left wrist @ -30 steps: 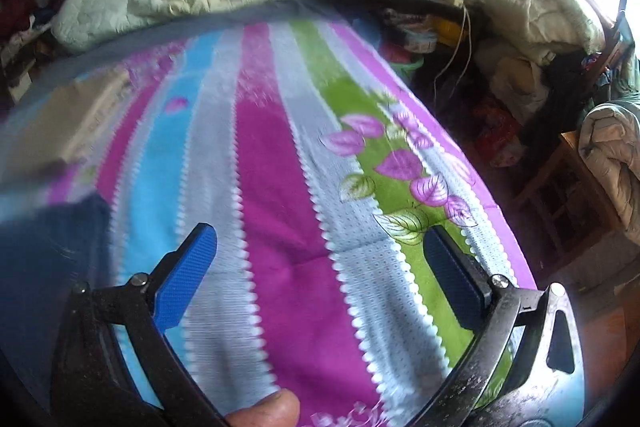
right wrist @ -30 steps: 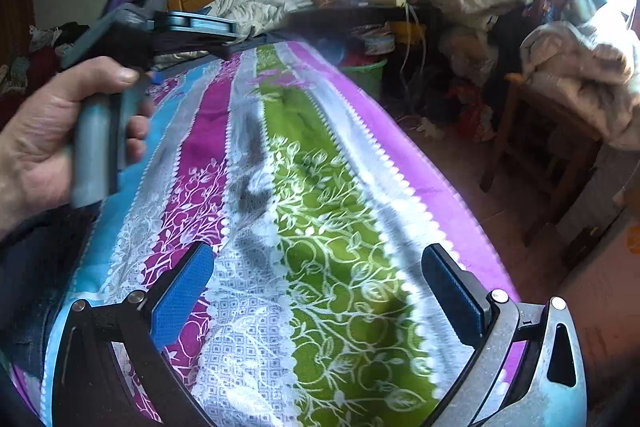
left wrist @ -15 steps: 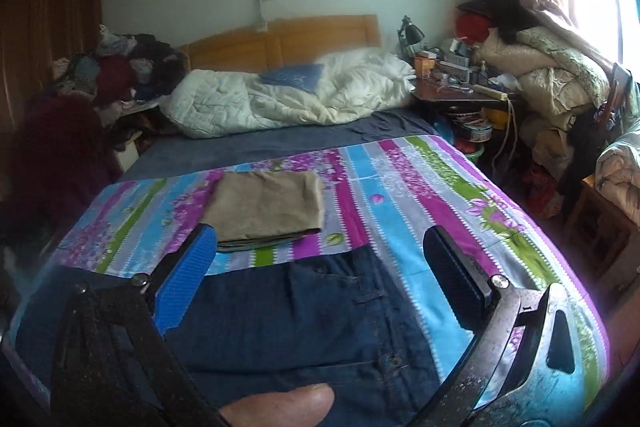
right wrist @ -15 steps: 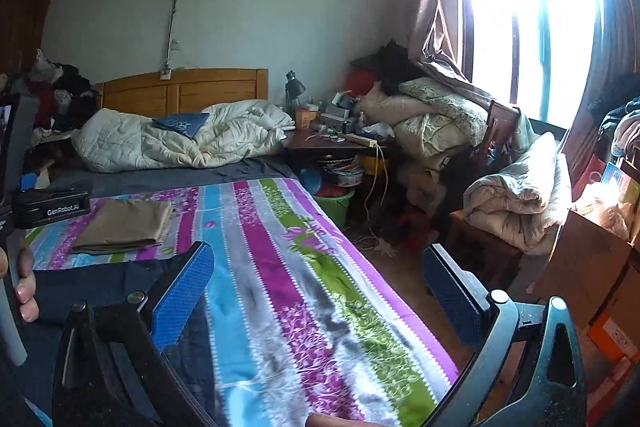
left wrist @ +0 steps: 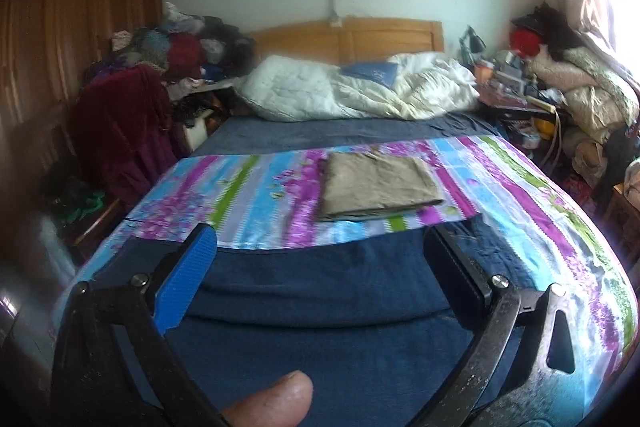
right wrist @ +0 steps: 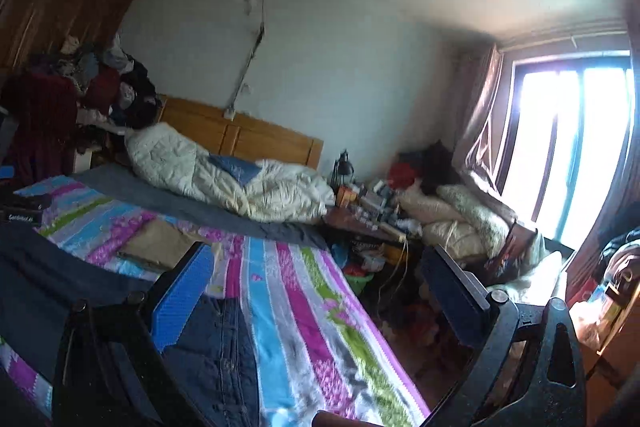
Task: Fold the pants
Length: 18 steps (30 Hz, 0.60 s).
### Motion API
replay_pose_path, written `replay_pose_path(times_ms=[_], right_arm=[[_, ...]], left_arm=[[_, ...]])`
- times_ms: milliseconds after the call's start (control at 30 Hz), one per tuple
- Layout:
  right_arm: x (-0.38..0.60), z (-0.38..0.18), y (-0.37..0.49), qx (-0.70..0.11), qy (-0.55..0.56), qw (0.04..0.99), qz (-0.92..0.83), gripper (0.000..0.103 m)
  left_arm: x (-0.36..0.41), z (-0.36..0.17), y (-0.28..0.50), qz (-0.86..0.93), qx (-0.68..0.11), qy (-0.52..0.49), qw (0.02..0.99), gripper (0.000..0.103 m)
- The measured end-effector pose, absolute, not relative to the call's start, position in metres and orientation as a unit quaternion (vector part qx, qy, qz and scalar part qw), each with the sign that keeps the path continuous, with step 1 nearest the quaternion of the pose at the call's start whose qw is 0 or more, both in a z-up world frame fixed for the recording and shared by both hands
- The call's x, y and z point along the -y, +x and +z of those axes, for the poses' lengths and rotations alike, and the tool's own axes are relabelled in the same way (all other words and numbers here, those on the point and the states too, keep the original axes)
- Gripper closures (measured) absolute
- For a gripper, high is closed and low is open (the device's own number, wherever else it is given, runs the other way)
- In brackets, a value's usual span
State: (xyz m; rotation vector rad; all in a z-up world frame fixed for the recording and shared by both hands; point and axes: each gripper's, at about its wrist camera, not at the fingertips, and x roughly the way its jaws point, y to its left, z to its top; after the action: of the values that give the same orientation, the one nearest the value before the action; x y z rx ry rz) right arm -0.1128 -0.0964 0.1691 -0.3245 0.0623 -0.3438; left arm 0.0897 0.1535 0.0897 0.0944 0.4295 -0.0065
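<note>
both grippers stand with their fingers spread apart and nothing between them. our left gripper hangs over the dark blue pants, which lie spread on the striped sheet right below and ahead of its fingertips. beyond the tips sits a folded tan garment. our right gripper points off the bed's edge, the pants under its left finger.

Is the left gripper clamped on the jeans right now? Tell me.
No, the left gripper stands wide open above the dark blue jeans, its fingers holding no fabric.
</note>
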Motion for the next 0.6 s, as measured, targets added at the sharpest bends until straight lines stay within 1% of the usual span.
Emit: replay_pose_path(times_ms=[100,133,167,233,300,367,467,600], right_arm=[[0.076,0.205,-0.13,0.075,-0.183,0.977,-0.075,0.0],[0.067,0.21,-0.13,0.087,-0.195,0.976,-0.029,0.0],[0.059,0.211,-0.12,0.079,-0.204,0.976,0.006,0.0],[0.04,0.203,-0.085,0.037,-0.205,0.978,0.033,0.0],[0.015,0.186,-0.046,0.005,-0.193,0.979,0.062,0.0],[-0.015,0.164,0.001,-0.032,-0.187,0.977,0.099,0.0],[-0.07,0.117,0.078,-0.083,-0.202,0.963,0.156,0.0],[-0.147,0.058,0.173,-0.15,-0.234,0.934,0.225,0.0]], left_arm=[[-0.228,0.103,0.086,0.063,-0.183,0.04,0.98,0.0],[-0.257,0.108,0.084,0.092,-0.172,0.033,0.98,0.0],[-0.289,0.114,0.084,0.123,-0.161,0.023,0.979,0.0],[-0.35,0.122,0.087,0.177,-0.144,0.008,0.974,0.0],[-0.408,0.128,0.094,0.216,-0.127,-0.004,0.968,0.0],[-0.458,0.122,0.11,0.24,-0.126,-0.001,0.963,0.0],[-0.524,0.095,0.156,0.258,-0.172,0.004,0.951,0.0],[-0.58,0.028,0.234,0.198,-0.288,-0.009,0.937,0.0]])
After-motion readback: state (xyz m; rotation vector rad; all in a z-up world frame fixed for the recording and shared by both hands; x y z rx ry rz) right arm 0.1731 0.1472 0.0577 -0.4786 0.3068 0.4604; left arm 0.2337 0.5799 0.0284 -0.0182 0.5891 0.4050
